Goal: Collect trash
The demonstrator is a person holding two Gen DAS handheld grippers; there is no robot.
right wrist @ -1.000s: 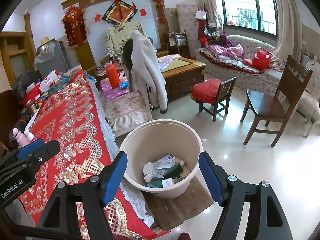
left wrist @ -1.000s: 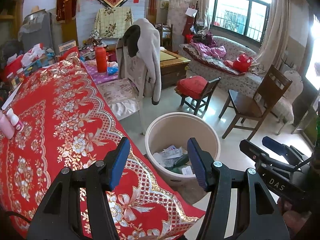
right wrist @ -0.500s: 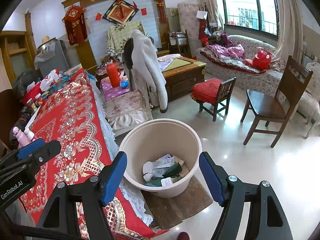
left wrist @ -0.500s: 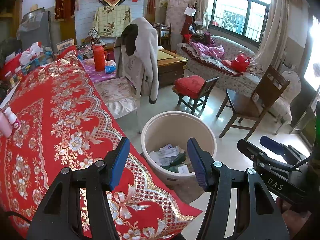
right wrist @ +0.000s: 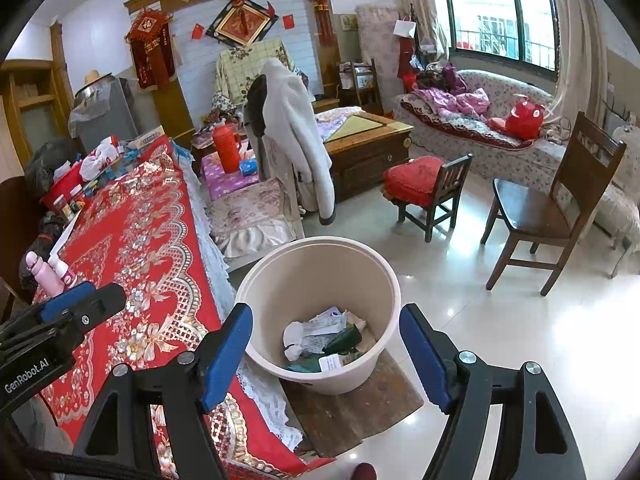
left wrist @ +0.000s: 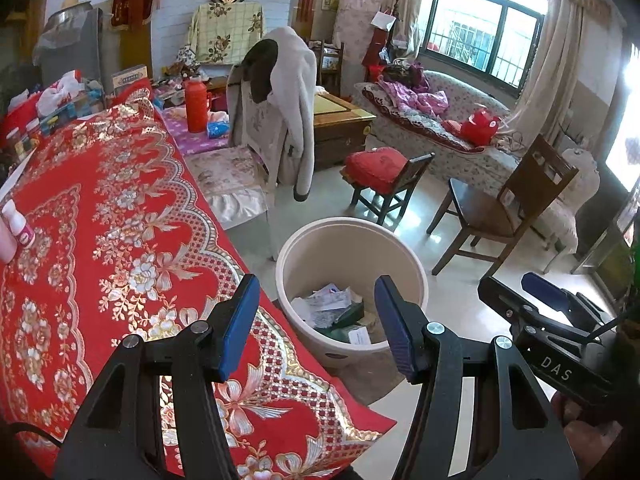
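**Both grippers hanging empty over the trash bucket**

We are looking down along both tools toward a beige bucket (right wrist: pixel 320 312) that is standing on a brown mat (right wrist: pixel 352 412) on the tiled floor, just beside the near right edge of the table. Inside it the trash (right wrist: pixel 324 340) is lying in a heap: crumpled white paper, printed sheets, a dark green wrapper and a small white label whose print is too small for us to read.

The left gripper (left wrist: pixel 316 320) is hanging with its blue pads parted at a middling width, nothing between them. The right gripper (right wrist: pixel 326 354) is standing wider, also empty, with the bucket showing in the gap.

In the right wrist view the left tool's body is showing at the near left, lettered "GenRobot.AI". In the left wrist view the right tool is showing at the near right, lettered "DAS".

The red tablecloth (left wrist: pixel 100 240) with gold flowers is covering the table on the left. Pink bottles (right wrist: pixel 52 270) are standing at its left edge. Farther off, a grey coat (right wrist: pixel 296 140) is hanging over a chair.
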